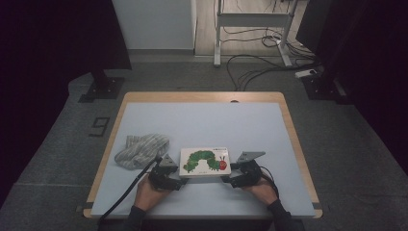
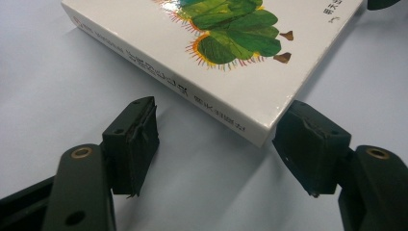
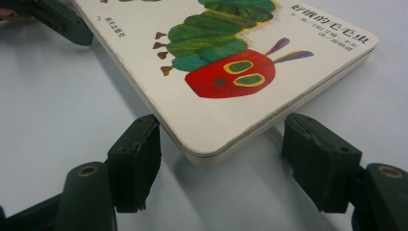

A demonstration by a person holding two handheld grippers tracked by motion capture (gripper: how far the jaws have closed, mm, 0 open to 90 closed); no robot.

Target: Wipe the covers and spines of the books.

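Book (image 1: pixel 206 161) lies flat on the surface (image 1: pixel 202 122), long axis left–right, caterpillar's head rightward. Left gripper (image 1: pixel 174 182) and right gripper (image 1: pixel 230 179) bracket its near corners, jaws apart, apparently gripping nothing. Cloth (image 1: pixel 140 150) lies left, just beside.

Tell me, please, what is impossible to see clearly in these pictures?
- Book: spine lettering in the left gripper view is too blurred to read.
- Book's far end: cut off by the top edge in both gripper views.
- Striped cloth: too small in the high view to identify.
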